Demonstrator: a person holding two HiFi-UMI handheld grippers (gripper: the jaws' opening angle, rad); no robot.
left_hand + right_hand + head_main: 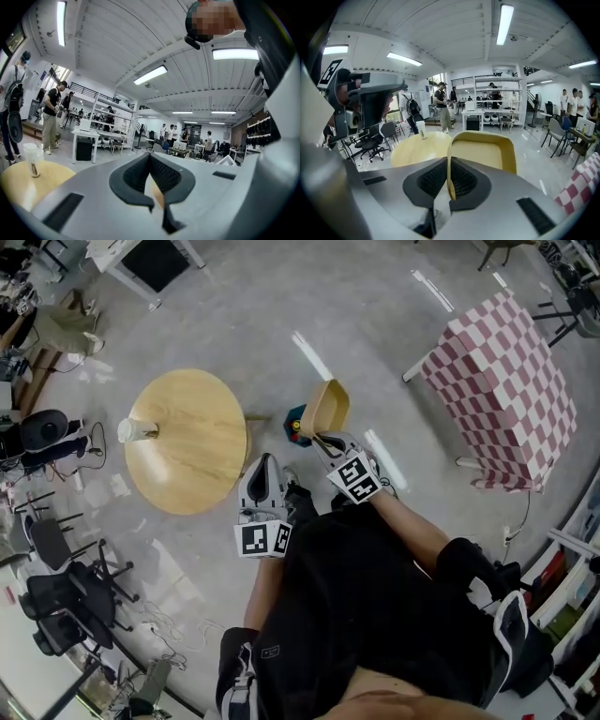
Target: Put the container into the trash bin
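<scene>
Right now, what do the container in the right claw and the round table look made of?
Container: thin moulded fibre or plastic, can't tell which; matte tan, thin rim, rounded corners, no gloss.
Round table: light wood or wood-look laminate; pale yellowish top, smooth, soft sheen.

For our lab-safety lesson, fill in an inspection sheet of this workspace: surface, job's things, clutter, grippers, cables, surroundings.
Surface: round wooden table, a cup at its edge.
Job's things: tan container off the table, in the right gripper.
Clutter: small colourful thing on the floor beside the container, unclear what.
Grippers: right shut on the container's rim; left gripper shut, empty.
Cables: loose cables on the floor at the head view's left.
Surroundings: checked table, office chairs, people.
</scene>
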